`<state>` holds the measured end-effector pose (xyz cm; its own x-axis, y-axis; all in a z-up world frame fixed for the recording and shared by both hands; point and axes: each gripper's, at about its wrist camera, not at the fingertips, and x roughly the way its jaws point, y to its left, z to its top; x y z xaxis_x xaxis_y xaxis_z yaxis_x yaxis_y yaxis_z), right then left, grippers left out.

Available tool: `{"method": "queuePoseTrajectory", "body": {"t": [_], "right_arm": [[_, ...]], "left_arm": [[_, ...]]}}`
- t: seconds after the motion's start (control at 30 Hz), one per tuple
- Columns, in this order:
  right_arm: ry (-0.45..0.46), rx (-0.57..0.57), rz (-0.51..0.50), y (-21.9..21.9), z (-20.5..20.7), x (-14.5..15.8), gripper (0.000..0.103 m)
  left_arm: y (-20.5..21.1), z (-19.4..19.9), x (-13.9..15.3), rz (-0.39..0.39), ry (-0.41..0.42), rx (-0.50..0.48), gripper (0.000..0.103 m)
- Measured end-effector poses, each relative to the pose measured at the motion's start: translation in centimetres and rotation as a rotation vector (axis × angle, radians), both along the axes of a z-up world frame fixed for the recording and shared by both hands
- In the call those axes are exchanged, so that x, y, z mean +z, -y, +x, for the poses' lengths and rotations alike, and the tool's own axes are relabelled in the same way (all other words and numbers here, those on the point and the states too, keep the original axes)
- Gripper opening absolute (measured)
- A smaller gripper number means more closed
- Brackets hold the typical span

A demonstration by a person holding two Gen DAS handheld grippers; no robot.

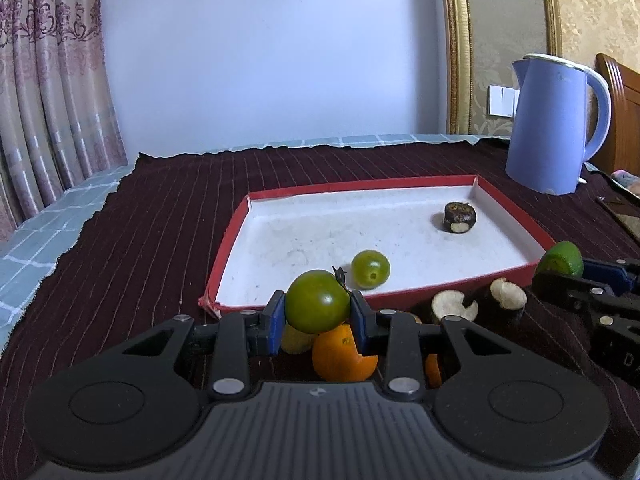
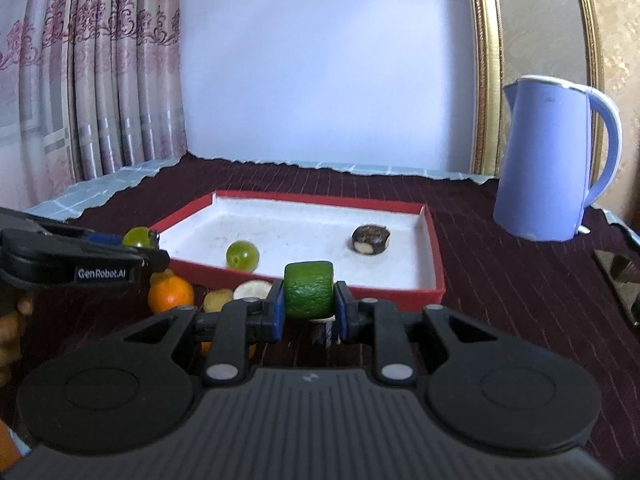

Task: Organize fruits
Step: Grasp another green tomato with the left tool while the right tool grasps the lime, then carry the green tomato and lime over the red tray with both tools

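The left hand-held gripper pinches a green tomato between its blue pads, the stem and dark calyx pointing up and to the right against the right pad. It hangs just before the near wall of a red-rimmed tray, above an orange and a yellowish fruit on the dark cloth-covered surface.

The right hand-held gripper is clamped on a short green fruit chunk, shaped like a drum; its axis runs level from pad to pad, the flat ends against the pads and the rough rind facing the camera. It too hangs before the tray's near wall.

Inside the tray lie a second green tomato, its stem scar facing the camera, and a dark water chestnut near the far right corner. Two cut white-fleshed pieces rest on the cloth outside. A blue kettle stands behind, to the right.
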<state>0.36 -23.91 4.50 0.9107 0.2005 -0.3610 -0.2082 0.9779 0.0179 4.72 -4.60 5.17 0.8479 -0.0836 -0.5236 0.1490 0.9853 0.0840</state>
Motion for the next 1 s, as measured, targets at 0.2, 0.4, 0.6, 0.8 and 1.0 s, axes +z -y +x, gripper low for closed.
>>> {"method": "queuePoseTrajectory", "body": {"t": [0.2,0.4,0.6,0.8,1.0], "right_arm": [[0.018,-0.004,-0.007,-0.1,0.6,1.0,0.023],[0.024,-0.005,-0.02,-0.4,1.0,1.6,0.023],[0.027,-0.006,-0.028,-0.5,1.5,1.8,0.023],[0.032,-0.006,-0.036,-0.5,2.3,2.2,0.023],[0.04,-0.004,-0.046,-0.6,3.3,2.8,0.023]], "left_arm": [[0.6,1.0,0.3,0.005,-0.004,0.017,0.033],[1.0,2.0,0.1,0.021,-0.016,0.035,0.033],[1.5,3.1,0.3,0.041,-0.011,0.056,0.033],[2.0,4.5,0.3,0.061,-0.019,0.07,0.033],[2.3,5.8,0.3,0.064,-0.037,0.086,0.033]]}}
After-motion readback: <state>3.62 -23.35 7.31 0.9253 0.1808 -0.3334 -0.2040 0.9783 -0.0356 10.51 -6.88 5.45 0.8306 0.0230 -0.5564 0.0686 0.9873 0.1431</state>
